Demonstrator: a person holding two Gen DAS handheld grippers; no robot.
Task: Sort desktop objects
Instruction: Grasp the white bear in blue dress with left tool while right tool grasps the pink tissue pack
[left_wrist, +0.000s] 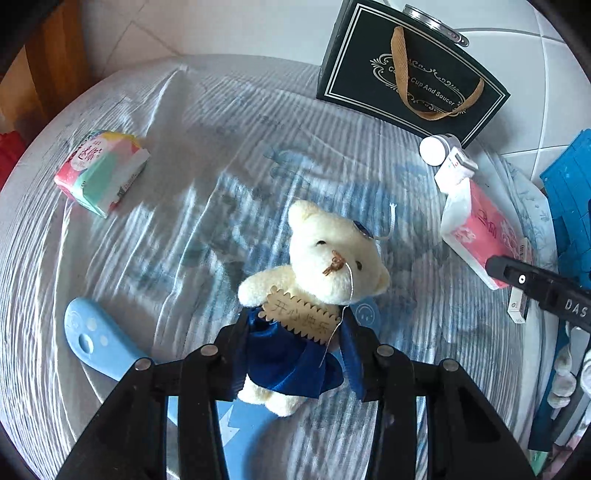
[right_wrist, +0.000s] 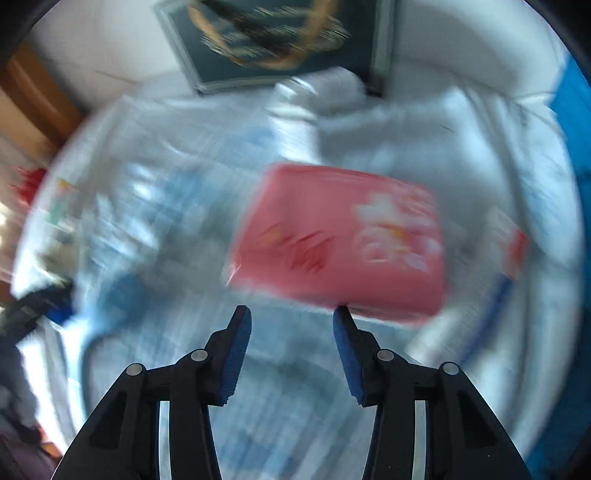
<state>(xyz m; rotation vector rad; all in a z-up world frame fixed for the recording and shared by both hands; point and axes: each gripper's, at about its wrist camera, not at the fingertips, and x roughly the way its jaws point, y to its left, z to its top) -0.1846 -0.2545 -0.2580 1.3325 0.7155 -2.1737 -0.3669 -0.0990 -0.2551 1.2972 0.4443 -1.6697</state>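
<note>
While the left claw (left_wrist: 295, 339) is clamped on the bear (left_wrist: 325, 266) mid-desk (left_wrist: 184, 229), the right claw (right_wrist: 291, 314) hangs apart, gripping nothing, its tip by the pink pack (right_wrist: 343, 240) near the right edge.

Cloth-covered table (left_wrist: 192, 155) — tissue packs (left_wrist: 101, 171), black gift bag (left_wrist: 412, 66)

Black plastic left claw (left_wrist: 291, 350), silver round rivets at linkage joints. Right claw (right_wrist: 291, 328) identical: black angular arms, ridged blue pads (right_wrist: 236, 354), white "DAS" lettering on its side.
</note>
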